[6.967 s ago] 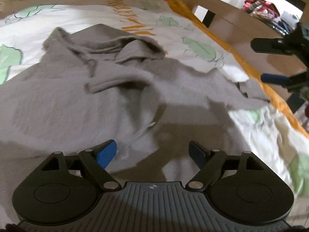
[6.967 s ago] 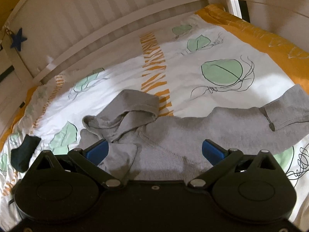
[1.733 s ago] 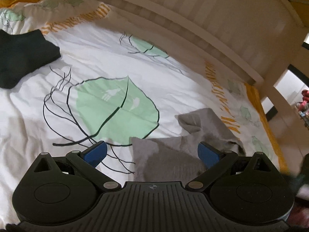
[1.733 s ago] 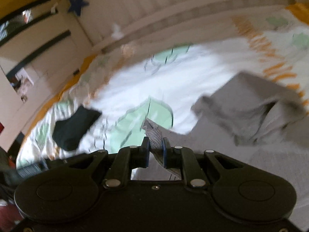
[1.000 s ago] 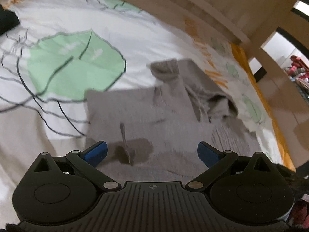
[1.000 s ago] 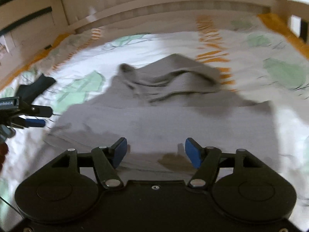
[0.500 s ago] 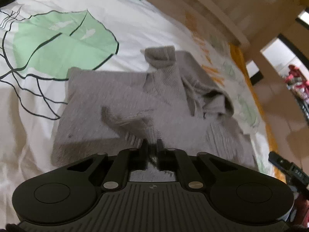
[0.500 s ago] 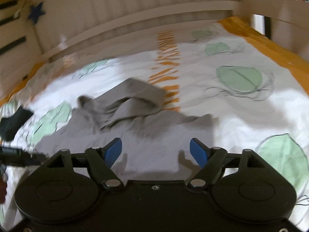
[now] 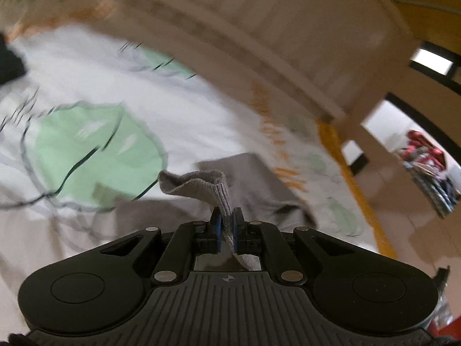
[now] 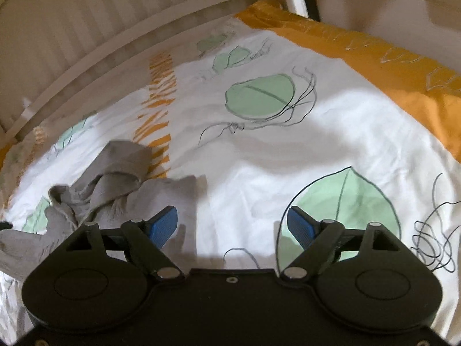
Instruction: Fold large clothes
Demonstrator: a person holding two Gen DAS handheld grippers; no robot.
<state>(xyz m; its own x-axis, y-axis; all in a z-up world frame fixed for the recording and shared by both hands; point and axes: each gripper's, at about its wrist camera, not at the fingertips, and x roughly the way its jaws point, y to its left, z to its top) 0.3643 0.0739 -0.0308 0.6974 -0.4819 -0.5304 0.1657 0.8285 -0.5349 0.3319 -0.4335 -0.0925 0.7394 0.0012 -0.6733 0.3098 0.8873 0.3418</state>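
Observation:
A grey knit hoodie (image 9: 259,184) lies partly folded on the bed. My left gripper (image 9: 226,225) is shut on a ribbed strip of it, which rises from the jaws and curls over to the left above the body. In the right wrist view the hoodie (image 10: 121,184) is bunched at the left, its hood crumpled on top. My right gripper (image 10: 233,225) hangs over bare sheet just right of the hoodie's edge; its jaws are opening and nothing is between them.
The bed sheet (image 10: 288,150) is white with green leaf prints and an orange border (image 10: 374,57) at the right. A slatted white headboard (image 9: 288,28) runs along the far side. A dark garment (image 9: 8,60) lies far left. A doorway (image 9: 389,144) opens beyond.
My left gripper went from open over the hoodie to shut on a ribbed strip and lifted it. My right gripper swung right off the hoodie onto bare sheet, its jaws widening.

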